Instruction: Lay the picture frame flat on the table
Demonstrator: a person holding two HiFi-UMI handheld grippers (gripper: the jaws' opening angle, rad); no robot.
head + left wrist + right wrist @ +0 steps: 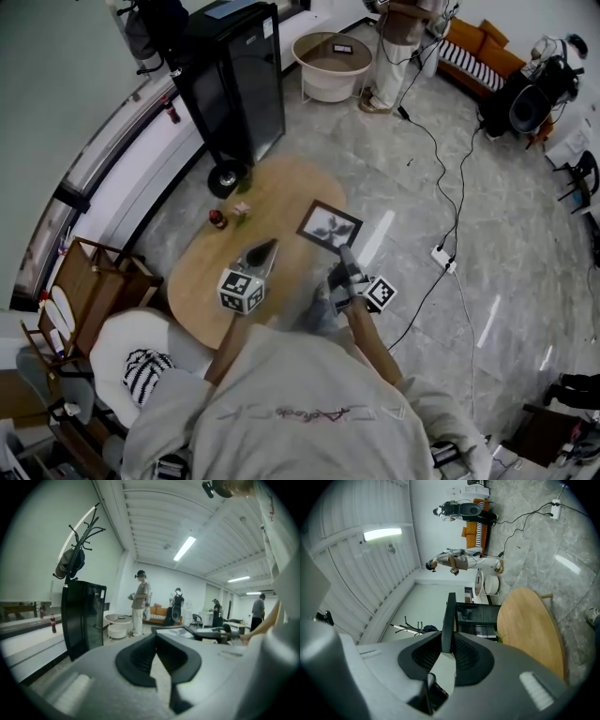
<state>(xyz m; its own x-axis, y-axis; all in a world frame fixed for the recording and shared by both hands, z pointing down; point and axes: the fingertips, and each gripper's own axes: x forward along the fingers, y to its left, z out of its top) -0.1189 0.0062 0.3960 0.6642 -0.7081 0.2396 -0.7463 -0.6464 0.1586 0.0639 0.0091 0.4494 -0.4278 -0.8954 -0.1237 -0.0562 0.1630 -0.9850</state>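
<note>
Both grippers are held out in front. The left gripper (270, 246) has its jaws together, empty. The right gripper (343, 255), rolled sideways, pinches the picture frame (328, 226) by its edge.

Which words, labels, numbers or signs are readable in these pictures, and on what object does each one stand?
No text can be read with certainty.
On the grey sweatshirt: one line of script print across the back, too blurred to read.
On the dark bottle with red label: print too small to read.
On the black picture frame: a black-and-white image, no words visible.
</note>
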